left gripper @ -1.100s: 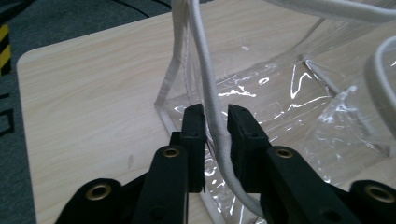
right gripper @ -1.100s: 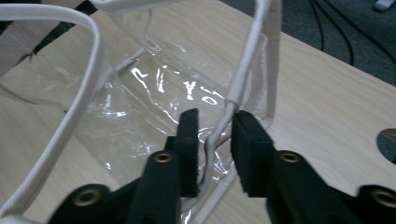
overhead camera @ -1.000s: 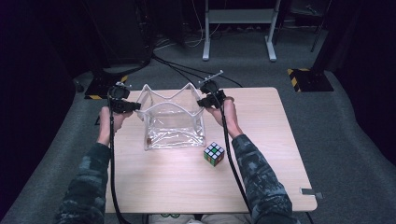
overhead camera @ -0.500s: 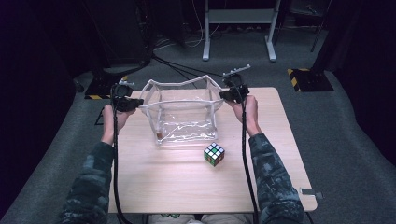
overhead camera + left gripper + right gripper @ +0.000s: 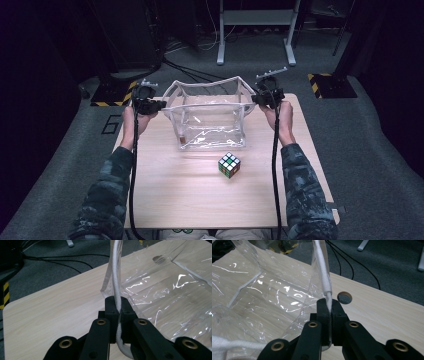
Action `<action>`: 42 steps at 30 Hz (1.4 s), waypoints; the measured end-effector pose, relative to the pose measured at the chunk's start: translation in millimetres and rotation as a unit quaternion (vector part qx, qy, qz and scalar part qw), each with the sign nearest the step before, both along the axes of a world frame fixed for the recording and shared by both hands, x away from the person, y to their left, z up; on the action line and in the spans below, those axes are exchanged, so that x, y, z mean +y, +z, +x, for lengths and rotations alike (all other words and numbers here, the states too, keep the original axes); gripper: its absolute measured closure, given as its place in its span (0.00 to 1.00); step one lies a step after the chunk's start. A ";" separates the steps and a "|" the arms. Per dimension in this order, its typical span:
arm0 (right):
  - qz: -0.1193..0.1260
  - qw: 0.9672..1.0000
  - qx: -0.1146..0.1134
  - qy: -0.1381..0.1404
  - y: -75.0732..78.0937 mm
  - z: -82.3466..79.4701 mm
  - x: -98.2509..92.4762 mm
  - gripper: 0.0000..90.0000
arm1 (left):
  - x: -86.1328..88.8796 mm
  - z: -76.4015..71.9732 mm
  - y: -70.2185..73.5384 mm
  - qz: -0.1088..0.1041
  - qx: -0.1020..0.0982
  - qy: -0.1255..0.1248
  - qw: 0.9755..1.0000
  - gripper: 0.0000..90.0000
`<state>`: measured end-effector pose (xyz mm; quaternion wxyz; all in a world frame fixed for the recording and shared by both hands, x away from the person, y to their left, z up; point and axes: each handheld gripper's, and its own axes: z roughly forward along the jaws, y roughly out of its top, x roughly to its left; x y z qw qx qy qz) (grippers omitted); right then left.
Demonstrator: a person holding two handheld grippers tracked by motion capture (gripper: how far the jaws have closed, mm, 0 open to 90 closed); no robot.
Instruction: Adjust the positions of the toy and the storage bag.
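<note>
A clear plastic bag (image 5: 212, 125) with white rope handles stands on the wooden table (image 5: 175, 190), stretched wide. At the bag's left end my left gripper (image 5: 159, 104) is shut on a white rope handle (image 5: 116, 277), which runs up from between the jaws. My right gripper (image 5: 253, 100) is shut on the rope handle (image 5: 322, 270) at the bag's right end. Inside the bag, near its lower left corner, lies a small brown object (image 5: 183, 138). A colourful puzzle cube (image 5: 229, 165) sits on the table in front of the bag, toward the right.
Black cables (image 5: 200, 75) run over the grey carpet behind the table. A white metal stand (image 5: 255, 35) is at the back. Yellow-black striped markers (image 5: 320, 82) lie on the floor at both sides. A round hole (image 5: 344, 297) pierces the tabletop near my right gripper.
Both grippers have moved apart and upward, the right one farther, pulling the bag's mouth wide and drawing its top edge taut. The cube has stayed where it was.
</note>
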<state>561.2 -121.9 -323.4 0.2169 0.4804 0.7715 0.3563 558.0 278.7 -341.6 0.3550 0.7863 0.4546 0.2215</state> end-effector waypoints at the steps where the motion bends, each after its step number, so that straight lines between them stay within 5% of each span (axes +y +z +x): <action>1: -0.001 1.000 -0.001 -0.001 -0.1 -0.3 -2.0 0.98 | -3.4 0.4 -0.1 0.001 0.001 -0.003 1.000 0.98; 18: -0.007 1.000 0.009 -0.023 -19.2 6.0 -23.3 0.98 | -30.4 9.0 -11.9 0.011 0.009 -0.016 1.000 0.98; 35: -0.007 0.999 0.022 -0.029 -40.1 20.2 -17.9 0.97 | -38.9 22.8 -28.3 0.021 0.018 -0.004 1.000 0.96; 39: -0.014 0.999 0.019 -0.022 -39.1 19.6 -13.3 0.92 | -40.0 21.5 -24.4 0.017 0.011 -0.006 1.000 0.83; 42: -0.009 1.000 0.013 -0.011 -36.1 19.2 -12.7 0.84 | -38.5 21.2 -19.3 0.005 0.008 0.005 1.000 0.64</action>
